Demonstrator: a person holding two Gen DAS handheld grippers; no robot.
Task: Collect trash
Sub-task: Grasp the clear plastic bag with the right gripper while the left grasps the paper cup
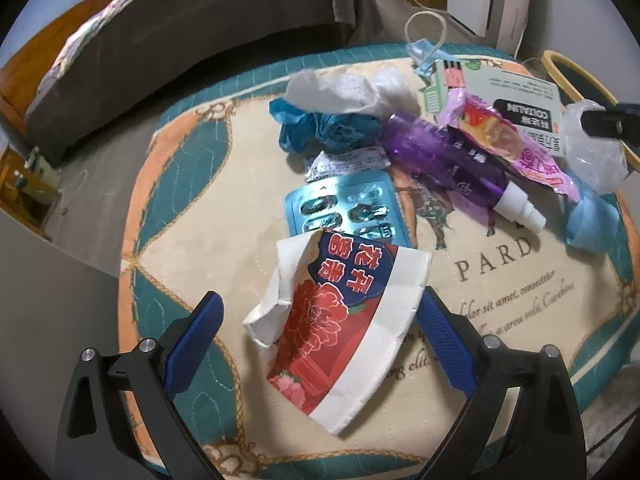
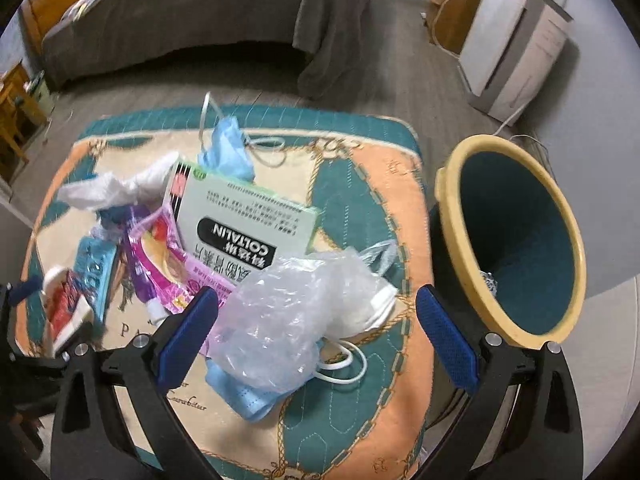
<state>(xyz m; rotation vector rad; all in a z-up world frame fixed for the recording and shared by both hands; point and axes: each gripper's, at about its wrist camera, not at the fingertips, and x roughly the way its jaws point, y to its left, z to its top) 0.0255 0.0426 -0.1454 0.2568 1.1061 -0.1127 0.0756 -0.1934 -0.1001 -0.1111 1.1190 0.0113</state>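
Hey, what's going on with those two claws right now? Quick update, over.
Left gripper open around crushed paper cup. Right gripper open over clear plastic bag. Bin beside mat, unobstructed.

Right gripper [image 2: 316, 332] spread wide over a crumpled plastic bag [image 2: 288, 316] on the cushion [image 2: 360, 184], bin [image 2: 516, 240] just beside

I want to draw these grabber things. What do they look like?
Both look the same. The left gripper and the right gripper each have two black, angular plastic arms with cut-out slots and small silver bolts. The fingers are lined with bright blue pads that have a bumpy, dotted texture. No cables, sleeves or hands show.
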